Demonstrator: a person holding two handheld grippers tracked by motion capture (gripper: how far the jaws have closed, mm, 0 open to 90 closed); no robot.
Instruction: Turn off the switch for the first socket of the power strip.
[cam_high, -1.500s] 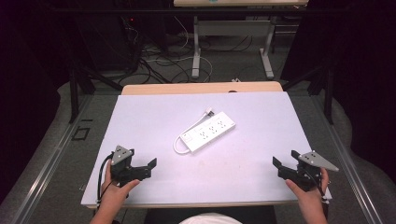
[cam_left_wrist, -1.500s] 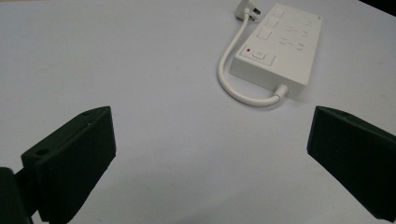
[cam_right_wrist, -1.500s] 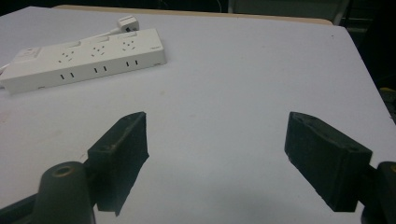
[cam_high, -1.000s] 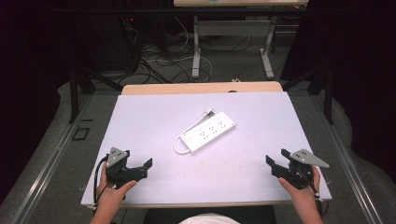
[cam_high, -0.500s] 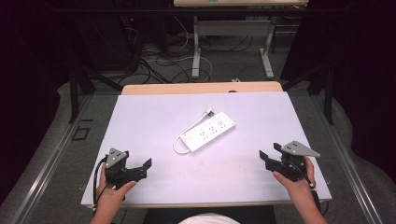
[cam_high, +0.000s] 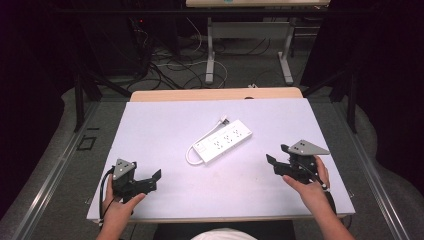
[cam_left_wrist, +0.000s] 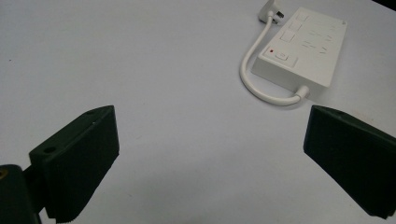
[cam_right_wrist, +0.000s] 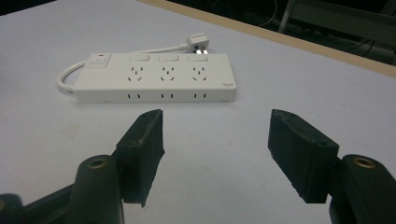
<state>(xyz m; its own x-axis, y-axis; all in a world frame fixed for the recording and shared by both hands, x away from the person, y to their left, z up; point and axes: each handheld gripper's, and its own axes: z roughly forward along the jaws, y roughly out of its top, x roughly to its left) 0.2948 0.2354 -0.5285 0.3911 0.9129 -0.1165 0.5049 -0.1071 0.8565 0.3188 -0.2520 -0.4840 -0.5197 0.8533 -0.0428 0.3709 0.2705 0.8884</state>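
Only overhead, both hands (cam_high: 119, 206) beside power strip (cam_high: 220, 141).

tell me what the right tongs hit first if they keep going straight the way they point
Probably the power strip. In the right gripper view it lies straight ahead of the open right tongs, long side facing them, with bare table between. Height above the table is unclear, so they might pass over it.

Bare desk (cam_high: 165, 125) lies all round the power strip (cam_high: 224, 141); its looped cord (cam_high: 191, 154) and plug (cam_high: 224, 120) hug its ends, long sides unobstructed.
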